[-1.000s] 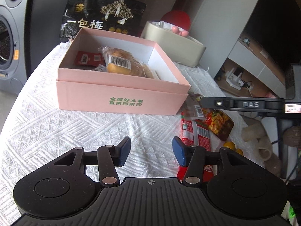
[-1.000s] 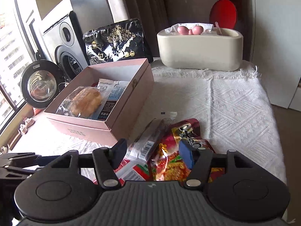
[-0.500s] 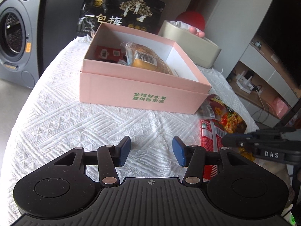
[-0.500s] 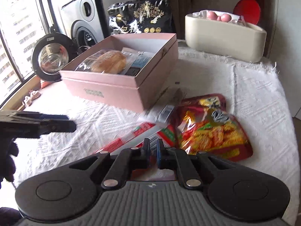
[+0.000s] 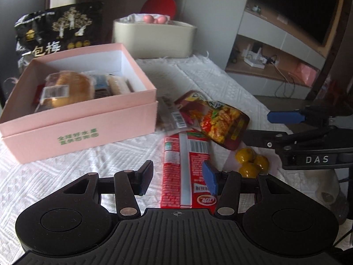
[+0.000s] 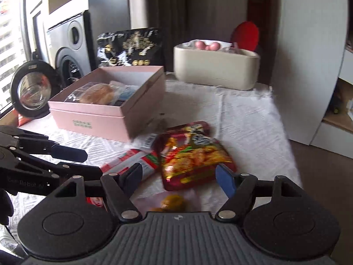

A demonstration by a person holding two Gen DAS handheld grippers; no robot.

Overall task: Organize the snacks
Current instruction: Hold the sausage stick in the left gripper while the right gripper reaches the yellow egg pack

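A: We have the left gripper (image 5: 177,177) hanging half open over the white knobbly cloth on the worktop (image 5: 66,172), with nothing gripped. The flat red foil packet (image 5: 186,170) lies just under it, glossy, with a silver seam down the middle.

B: And our right gripper (image 6: 178,175) has just been opening; its blue-padded fingers (image 6: 225,180) stand wide, clear of everything. Below them lies the shiny crinkled dark-red pouch (image 6: 194,156), its edge overlapping the red packet.

A: Left of both sits the matte pink cardboard box (image 5: 88,130), square-cornered and lidless, with a wrapped round bun (image 5: 68,89) inside.

B: We see small round yellow sweets (image 5: 251,162) in clear wrap near the cloth's edge.
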